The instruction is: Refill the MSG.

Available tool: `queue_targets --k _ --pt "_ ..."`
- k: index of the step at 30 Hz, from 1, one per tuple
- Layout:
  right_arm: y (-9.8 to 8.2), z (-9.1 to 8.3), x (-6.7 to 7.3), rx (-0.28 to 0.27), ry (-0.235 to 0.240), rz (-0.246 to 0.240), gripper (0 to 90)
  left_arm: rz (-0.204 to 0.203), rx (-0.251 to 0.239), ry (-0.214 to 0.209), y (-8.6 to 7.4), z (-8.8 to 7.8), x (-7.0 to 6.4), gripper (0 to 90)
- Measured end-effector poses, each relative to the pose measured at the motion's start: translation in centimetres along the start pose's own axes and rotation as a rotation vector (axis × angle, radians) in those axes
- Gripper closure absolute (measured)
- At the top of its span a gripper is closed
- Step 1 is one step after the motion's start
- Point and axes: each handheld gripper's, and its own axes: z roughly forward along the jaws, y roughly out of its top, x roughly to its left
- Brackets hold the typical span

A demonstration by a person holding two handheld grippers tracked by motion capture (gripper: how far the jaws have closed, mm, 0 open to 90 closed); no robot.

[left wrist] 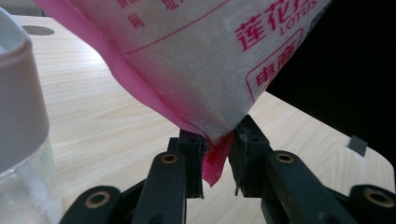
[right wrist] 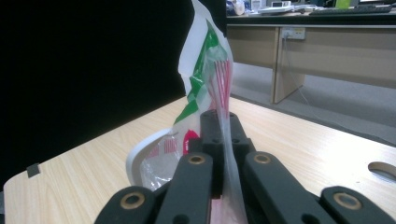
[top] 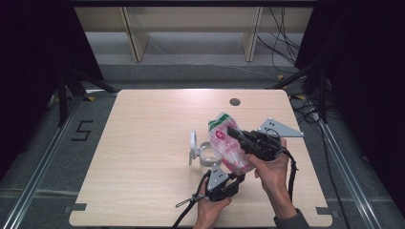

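Observation:
A clear plastic bag (top: 228, 145) with pink and green print, part full of white grains, hangs tilted above the middle right of the table. My left gripper (top: 237, 176) comes up from below, its jaws closed on the bag's lower pink corner (left wrist: 215, 140). From the right, my right gripper (top: 232, 130) is shut on the thin film of the bag's upper edge (right wrist: 224, 93). Just left of the bag stands a clear jar (top: 207, 155) with its white hinged lid (top: 193, 148) flipped open. The same jar (left wrist: 18, 140) fills the left edge of the left gripper view.
The light wooden table (top: 153, 124) has a round cable hole (top: 234, 101) near its far edge and small notches at the near corners. Beyond it are desk legs (top: 136, 38) and floor cables (top: 282, 43). Dark curtains flank both sides.

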Motion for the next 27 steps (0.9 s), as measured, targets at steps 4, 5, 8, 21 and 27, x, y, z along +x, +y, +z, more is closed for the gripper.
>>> queue_targets --k 4,5,8,21,27 --pt "0.0 0.4 -0.1 0.007 -0.014 -0.006 90.0 -0.032 0.0 -0.012 0.1 0.4 -0.1 75.1" --pt "0.0 0.5 -0.1 0.006 -0.01 -0.02 90.0 -0.028 0.001 -0.01 0.2 0.6 -0.2 75.1" --pt "0.1 0.8 0.0 0.012 -0.012 -0.025 90.0 -0.036 -0.006 -0.017 0.3 0.7 -0.3 75.2" --pt "-0.1 2.1 0.0 0.024 -0.031 -0.048 90.0 -0.027 -0.032 -0.056 0.3 1.4 -0.7 75.8" --pt "-0.1 2.5 0.1 0.029 -0.019 -0.032 90.0 -0.024 -0.051 -0.078 0.4 1.5 -0.8 76.1"
